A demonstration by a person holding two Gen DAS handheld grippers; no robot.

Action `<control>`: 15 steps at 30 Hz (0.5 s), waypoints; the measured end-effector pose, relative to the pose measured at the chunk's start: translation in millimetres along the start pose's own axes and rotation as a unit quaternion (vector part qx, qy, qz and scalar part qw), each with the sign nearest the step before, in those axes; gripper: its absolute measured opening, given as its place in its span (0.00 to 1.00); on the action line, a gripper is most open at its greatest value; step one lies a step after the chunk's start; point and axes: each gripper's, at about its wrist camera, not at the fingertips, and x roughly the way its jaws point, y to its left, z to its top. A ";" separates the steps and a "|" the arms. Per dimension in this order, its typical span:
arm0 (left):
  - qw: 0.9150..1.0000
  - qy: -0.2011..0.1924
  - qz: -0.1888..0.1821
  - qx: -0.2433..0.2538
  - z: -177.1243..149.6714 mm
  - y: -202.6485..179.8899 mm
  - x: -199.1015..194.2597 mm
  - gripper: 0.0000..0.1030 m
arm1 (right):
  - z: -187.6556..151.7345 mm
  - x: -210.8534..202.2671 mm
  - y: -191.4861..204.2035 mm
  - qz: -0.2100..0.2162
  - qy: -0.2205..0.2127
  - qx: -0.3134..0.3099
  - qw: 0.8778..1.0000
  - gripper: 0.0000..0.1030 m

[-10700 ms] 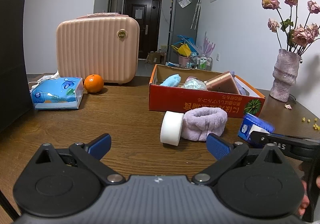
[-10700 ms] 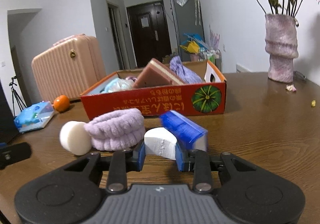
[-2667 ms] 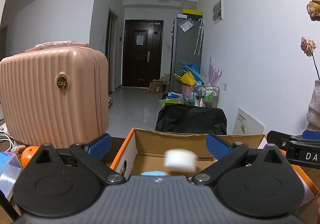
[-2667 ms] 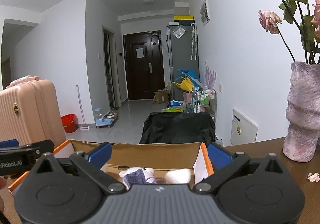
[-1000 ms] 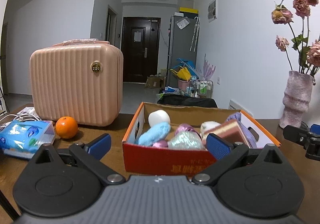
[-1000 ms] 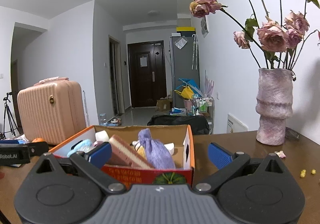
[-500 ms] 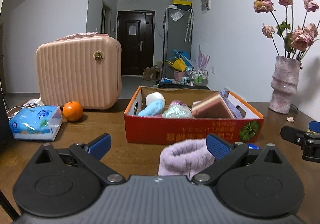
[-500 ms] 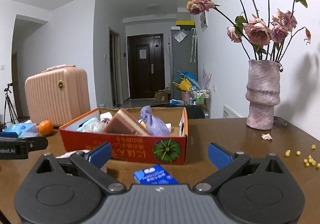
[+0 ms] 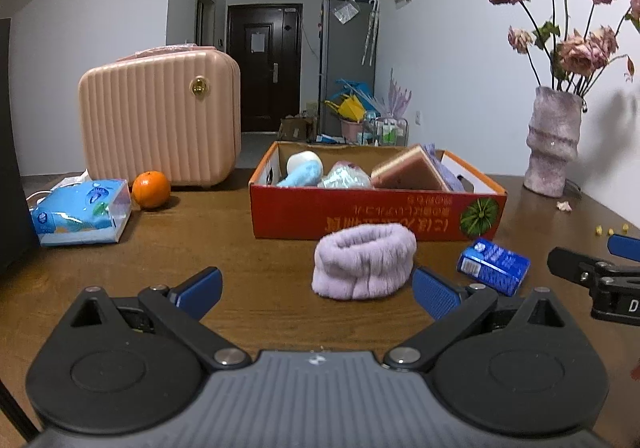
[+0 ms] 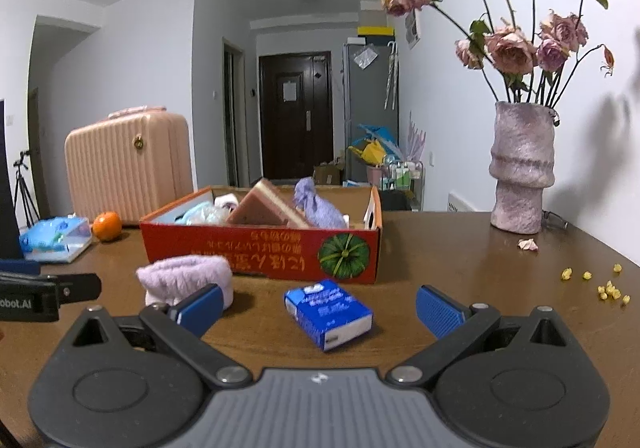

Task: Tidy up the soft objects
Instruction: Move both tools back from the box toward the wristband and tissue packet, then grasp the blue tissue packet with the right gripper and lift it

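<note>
Both spread wide and empty, the left gripper point(image 9: 316, 290) faces a lilac headband point(image 9: 363, 266) and the right gripper point(image 10: 318, 308) a blue packet point(image 10: 328, 312), both lying just before the red box point(image 9: 376, 214); vase point(image 10: 522, 168) beyond, to the box's right.

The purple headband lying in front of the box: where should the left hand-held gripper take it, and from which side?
Probably across the fluffy ring's outer walls, coming from the near side. The purple headband lies flat, opening upward, apart from the red box, slightly right of the open left hand-held gripper, so shift right first.
</note>
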 end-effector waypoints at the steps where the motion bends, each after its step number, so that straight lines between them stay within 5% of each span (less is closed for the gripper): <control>1: 1.000 0.000 0.001 0.001 -1.2 -0.2 0.2 1.00 | -0.9 1.2 1.2 0.000 0.003 -0.003 1.000 1.00; 15: 1.000 0.015 0.003 -0.007 -0.6 5.2 9.1 1.00 | -1.5 37.2 -8.0 -0.002 0.059 -0.011 0.998 1.00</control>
